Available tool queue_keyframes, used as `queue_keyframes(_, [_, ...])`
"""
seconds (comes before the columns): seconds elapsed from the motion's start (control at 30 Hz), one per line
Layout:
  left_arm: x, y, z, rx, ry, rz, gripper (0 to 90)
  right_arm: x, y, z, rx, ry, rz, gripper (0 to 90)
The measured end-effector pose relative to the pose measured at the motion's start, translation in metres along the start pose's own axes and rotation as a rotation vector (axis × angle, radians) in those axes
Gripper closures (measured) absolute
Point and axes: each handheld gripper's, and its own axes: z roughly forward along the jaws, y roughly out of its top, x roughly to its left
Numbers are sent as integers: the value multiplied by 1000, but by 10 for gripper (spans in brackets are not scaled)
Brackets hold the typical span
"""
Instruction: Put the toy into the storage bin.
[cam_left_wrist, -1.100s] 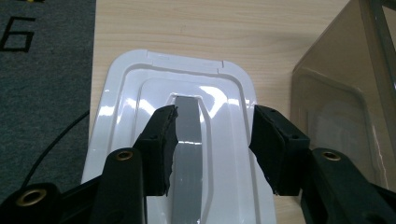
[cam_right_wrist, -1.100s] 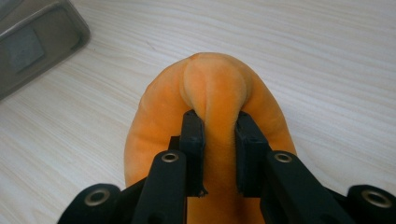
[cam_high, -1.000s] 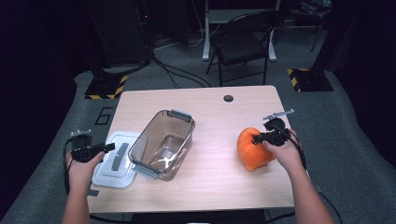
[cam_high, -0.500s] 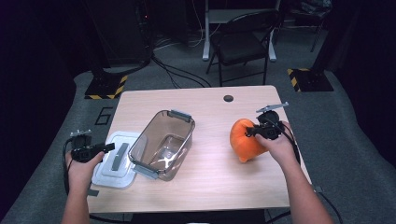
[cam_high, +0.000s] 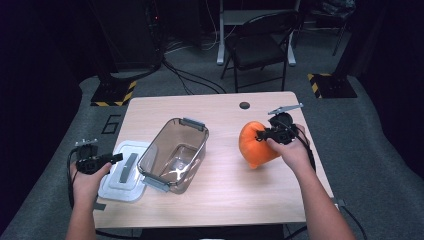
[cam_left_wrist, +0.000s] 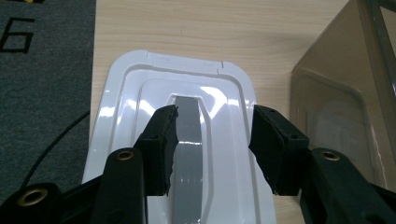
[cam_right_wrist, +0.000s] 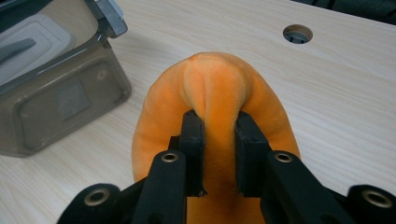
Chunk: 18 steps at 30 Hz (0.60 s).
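orange plush toy (cam_right_wrist: 210, 93) sits pinched between the jaws of the right gripper (cam_right_wrist: 218, 135), which have closed on a fold of its soft top; in the high view the toy (cam_high: 254, 145) hangs just left of that gripper (cam_high: 272, 132), over the wooden table (cam_high: 225, 200). off to the toy's left stands a smoky clear plastic box (cam_high: 175, 155), well apart from it. the left gripper (cam_left_wrist: 212, 135) hovers with its jaws about half open and nothing between them, right above a white lid (cam_left_wrist: 121, 93) with a grey strip (cam_left_wrist: 187, 154) down its middle, beside the box
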Motion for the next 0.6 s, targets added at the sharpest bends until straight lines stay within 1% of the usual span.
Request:
queue_keyframes(0.13, [0, 0, -1, 1, 2, -5, 507, 2, 4, 0, -8, 5, 0, 758])
queue_keyframes(0.17, [0, 0, -1, 1, 2, -5, 507, 3, 5, -1, -8, 6, 9, 759])
queue_keyframes(0.2, [0, 0, -1, 1, 2, -5, 507, 3, 6, -1, -9, 7, -1, 758])
queue_keyframes(0.23, [1, 0, 0, -1, 2, -5, 507, 3, 7, -1, -16, 11, -3, 758])
queue_keyframes(0.3, [1, 0, 0, 0, 1, -4, 507, 4, 8, -2, -14, 14, -1, 758])
queue_keyframes(0.43, [1, 0, -1, 0, 0, -5, 507, 7, 14, -3, -29, 29, -15, 759])
queue_keyframes(0.53, [1, 0, -1, -1, 1, -4, 507, 10, 17, -4, -30, 30, -12, 758])
queue_keyframes(0.57, [1, 0, -2, -1, 0, -3, 508, 10, 18, -5, -35, 31, -20, 758])
queue_keyframes(0.6, [1, 0, -2, -3, 0, -11, 508, 13, 21, -6, -45, 34, -35, 759])
